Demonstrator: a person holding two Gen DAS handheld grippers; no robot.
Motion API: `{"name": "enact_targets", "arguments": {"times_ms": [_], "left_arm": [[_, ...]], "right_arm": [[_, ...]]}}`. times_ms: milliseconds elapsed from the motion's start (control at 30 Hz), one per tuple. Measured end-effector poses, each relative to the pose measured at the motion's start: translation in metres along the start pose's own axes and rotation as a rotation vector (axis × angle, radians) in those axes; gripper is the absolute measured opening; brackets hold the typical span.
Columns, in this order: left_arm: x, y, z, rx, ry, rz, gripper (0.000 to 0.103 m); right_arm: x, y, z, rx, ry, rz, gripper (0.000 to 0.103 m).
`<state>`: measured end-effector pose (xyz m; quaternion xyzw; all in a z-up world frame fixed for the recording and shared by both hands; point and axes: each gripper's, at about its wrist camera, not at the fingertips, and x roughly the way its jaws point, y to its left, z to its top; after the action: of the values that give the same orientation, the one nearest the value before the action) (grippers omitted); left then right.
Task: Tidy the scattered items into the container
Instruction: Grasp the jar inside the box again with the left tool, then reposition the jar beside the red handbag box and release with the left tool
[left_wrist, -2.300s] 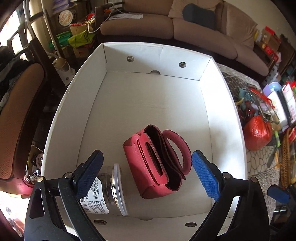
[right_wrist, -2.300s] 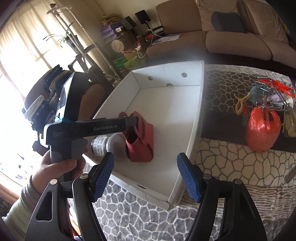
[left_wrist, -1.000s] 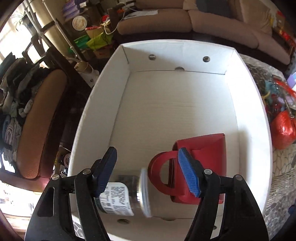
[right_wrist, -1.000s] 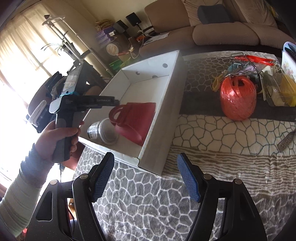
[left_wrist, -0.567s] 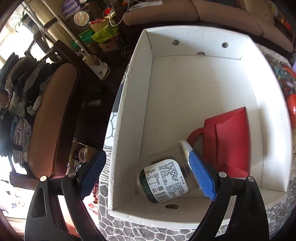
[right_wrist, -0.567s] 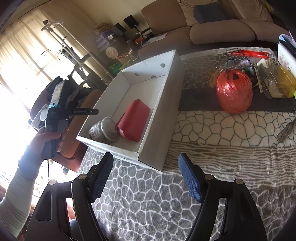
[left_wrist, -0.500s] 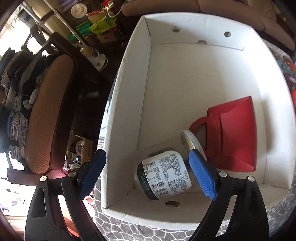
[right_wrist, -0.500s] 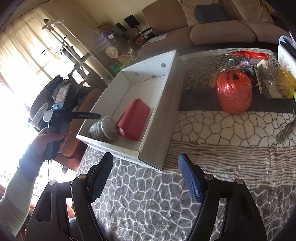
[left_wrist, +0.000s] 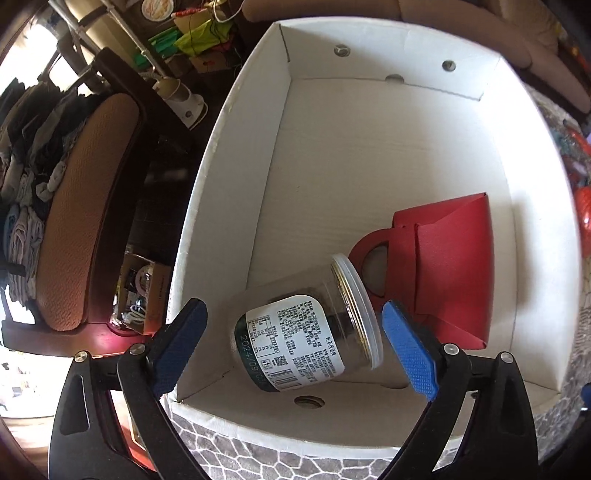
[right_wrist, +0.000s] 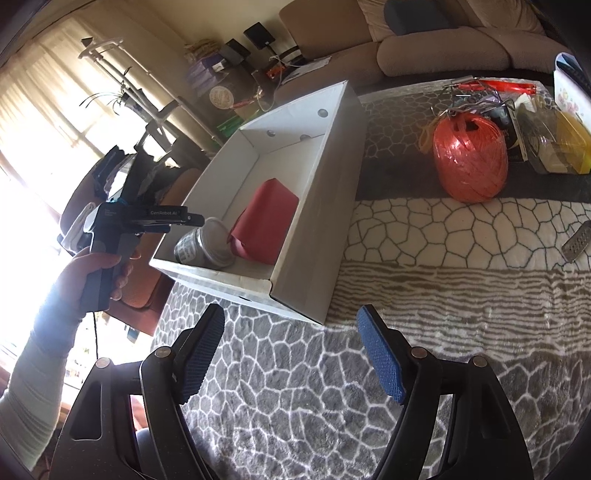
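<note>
White cardboard fills your left wrist view: the box (left_wrist: 236, 155) stands open below you, and two things lie inside it already, one glass jar (left_wrist: 306, 328) on its side in the near corner and one red pouch (left_wrist: 447, 266) just beside it, its round handle touching the lid end of the jar. Your left gripper (left_wrist: 291, 349) hangs above the near wall of the box with its blue pads wide apart and nothing between them, so I judge this part of the work as done. In your right wrist view, the right gripper (right_wrist: 291, 363) is also spread apart and empty, over the patterned tablecloth (right_wrist: 443, 236) and well apart from any item. Outside the box I count one orange ball of twine (right_wrist: 469, 158), one grey flat tool (right_wrist: 576, 242) at the right edge, and a small heap of clutter (right_wrist: 543, 140) behind the twine, too tangled to count. So two items are in, and I think at least the twine and the tool remain.
</note>
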<state>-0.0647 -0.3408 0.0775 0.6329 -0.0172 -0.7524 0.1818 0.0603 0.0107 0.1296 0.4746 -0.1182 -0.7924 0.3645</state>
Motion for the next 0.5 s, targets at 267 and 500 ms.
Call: {"name": "enact_targets", "arguments": {"times_ms": [267, 500], "left_arm": [[-0.021, 0.012, -0.002, -0.074, -0.139, -0.177, 0.012], [-0.047, 0.016, -0.001, -0.023, -0.147, -0.142, 0.012]], "right_arm": [[-0.002, 0.009, -0.001, -0.047, 0.011, -0.017, 0.077], [0.002, 0.03, 0.007, -0.067, -0.002, 0.02, 0.077]]}}
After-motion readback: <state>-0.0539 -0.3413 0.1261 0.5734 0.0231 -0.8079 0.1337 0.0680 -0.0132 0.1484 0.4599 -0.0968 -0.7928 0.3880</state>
